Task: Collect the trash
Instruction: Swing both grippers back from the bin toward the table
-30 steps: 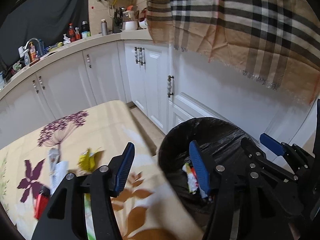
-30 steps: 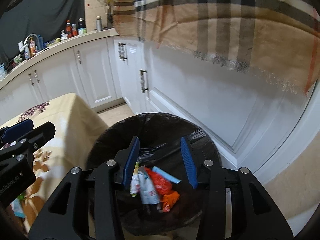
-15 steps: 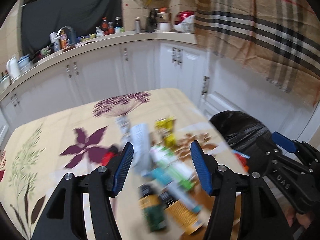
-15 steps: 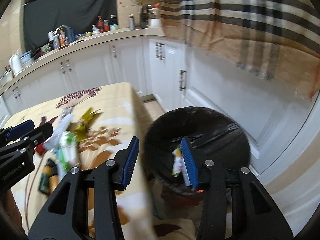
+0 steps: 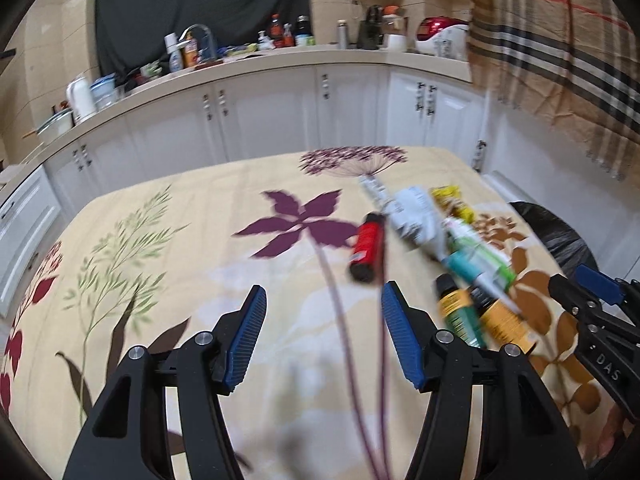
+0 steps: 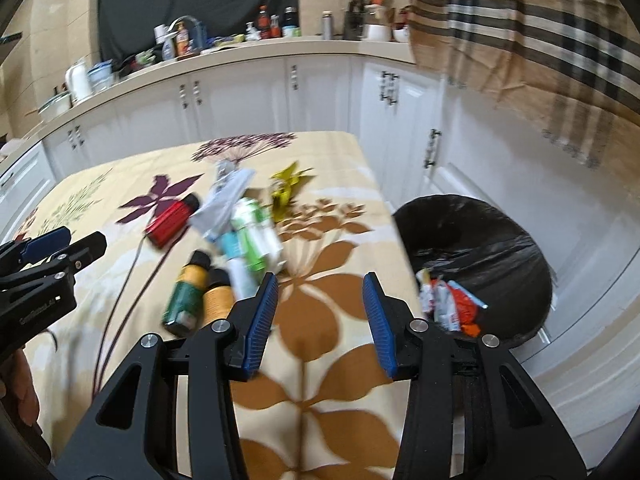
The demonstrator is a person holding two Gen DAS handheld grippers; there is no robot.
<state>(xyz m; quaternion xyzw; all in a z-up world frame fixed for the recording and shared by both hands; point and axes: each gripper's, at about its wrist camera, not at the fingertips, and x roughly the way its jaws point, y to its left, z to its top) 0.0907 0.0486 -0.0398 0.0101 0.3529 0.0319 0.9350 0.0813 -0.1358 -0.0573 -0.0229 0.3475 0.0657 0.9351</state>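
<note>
Both claws have swung away from the bin to the worktop. Left view: the left claw (image 5: 324, 332) hangs apart and empty, the trash pile (image 5: 440, 240) beyond its right finger. Right view: the right claw (image 6: 320, 312) is apart, empty, between the pile and the black bin (image 6: 472, 240) holding wrappers (image 6: 452, 304).

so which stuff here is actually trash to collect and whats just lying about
Job:
- red bottle
- two small bottles
- green and white tubes
- yellow wrapper
- lined bin

Lying about:
- counter bottles
- white kettle
- plaid cloth
</note>
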